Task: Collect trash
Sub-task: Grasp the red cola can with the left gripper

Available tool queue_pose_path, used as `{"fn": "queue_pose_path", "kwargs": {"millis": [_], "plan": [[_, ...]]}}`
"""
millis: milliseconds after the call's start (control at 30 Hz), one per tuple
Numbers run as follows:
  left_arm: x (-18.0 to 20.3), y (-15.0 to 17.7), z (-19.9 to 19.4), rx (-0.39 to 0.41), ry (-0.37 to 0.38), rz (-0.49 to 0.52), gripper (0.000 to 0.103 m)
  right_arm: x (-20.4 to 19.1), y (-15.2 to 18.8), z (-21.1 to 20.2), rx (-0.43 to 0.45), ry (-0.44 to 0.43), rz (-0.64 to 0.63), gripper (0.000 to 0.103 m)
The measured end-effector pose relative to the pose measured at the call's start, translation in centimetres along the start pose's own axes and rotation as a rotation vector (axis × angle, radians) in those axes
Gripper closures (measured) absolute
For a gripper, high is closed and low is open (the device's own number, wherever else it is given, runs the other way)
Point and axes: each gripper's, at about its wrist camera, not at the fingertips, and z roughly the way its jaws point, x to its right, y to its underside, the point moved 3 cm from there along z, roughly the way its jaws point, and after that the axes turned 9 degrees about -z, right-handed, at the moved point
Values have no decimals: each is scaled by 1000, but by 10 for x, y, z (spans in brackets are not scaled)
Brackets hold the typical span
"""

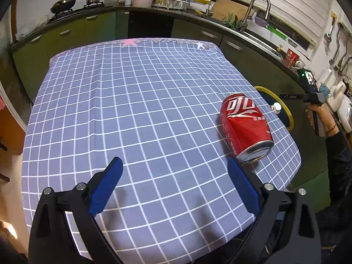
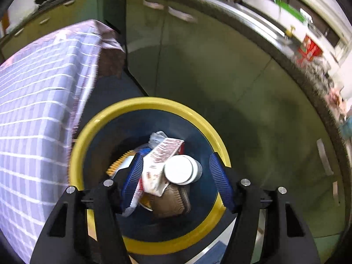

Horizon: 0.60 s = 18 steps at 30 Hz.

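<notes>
- Left wrist view is sharp and evenly lit from overhead; the blue-grey white-checked cloth on the bench (image 1: 136, 101) looks bright, with soft dark shadows beneath the black fingers with blue pads (image 1: 110, 182).
- A pale sheen sits on the dented red aluminium drink can (image 1: 244, 125), brightest on its silver base.
- Fisheye bending curves the dark kitchen worktop (image 1: 220, 22); corners go black.
- Right wrist view is dimmer, with motion smear across the cloth and worktop; the yellow-rimmed dark-blue round waste bin (image 2: 154, 103) stays fairly crisp.
</notes>
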Motion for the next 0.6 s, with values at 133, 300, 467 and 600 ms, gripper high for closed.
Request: {"fn": "queue_pose_path", "kwargs": {"millis": [133, 300, 467, 600], "plan": [[16, -4, 10, -26, 22, 22, 11, -30, 3, -30, 81, -55, -17, 34], [49, -16, 28, -67, 56, 37, 11, -59, 23, -55, 124, -135, -33, 31], [86, -25, 44, -88, 89, 68, 9, -66, 39, -65, 136, -167, -33, 30], [106, -32, 66, -159, 116, 31, 8, -64, 49, -65, 149, -194, -21, 30]]}}
